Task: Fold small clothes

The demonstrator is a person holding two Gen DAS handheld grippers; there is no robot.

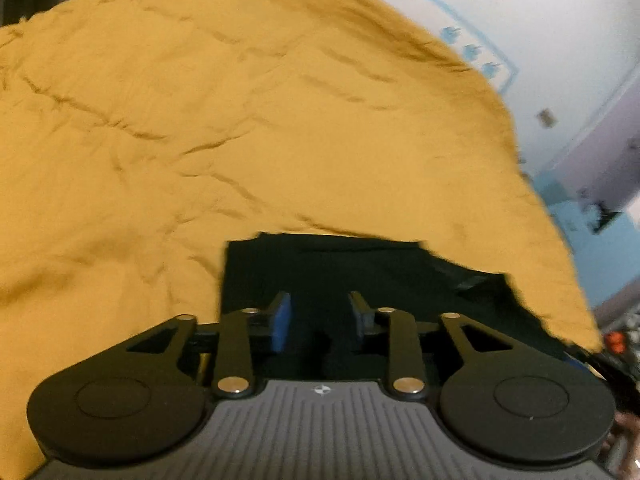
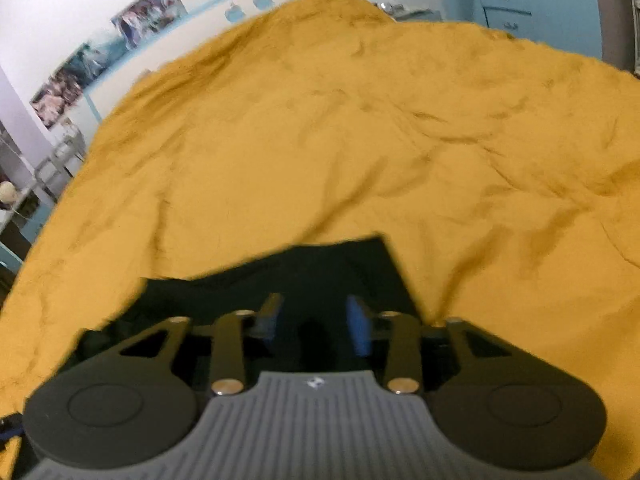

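Observation:
A small black garment (image 1: pixel 360 268) lies flat on a mustard-yellow bed cover (image 1: pixel 200 120). In the left wrist view its left and far edges show. My left gripper (image 1: pixel 320 308) hovers over the garment's near part, jaws open with a wide gap, blue pads (image 1: pixel 282 316) empty. In the right wrist view the same black garment (image 2: pixel 320 272) shows its right corner against the yellow cover (image 2: pixel 320 120). My right gripper (image 2: pixel 314 316) is over it, open and empty. The garment's near part is hidden by both grippers.
The yellow cover spreads wide ahead of both grippers and drops off at its edges. A white wall with a blue border (image 1: pixel 480 52) and posters (image 2: pixel 132 28) lies beyond. Blue drawers (image 2: pixel 508 4) stand at the far right. Furniture clutter (image 2: pixel 24 192) sits at the left.

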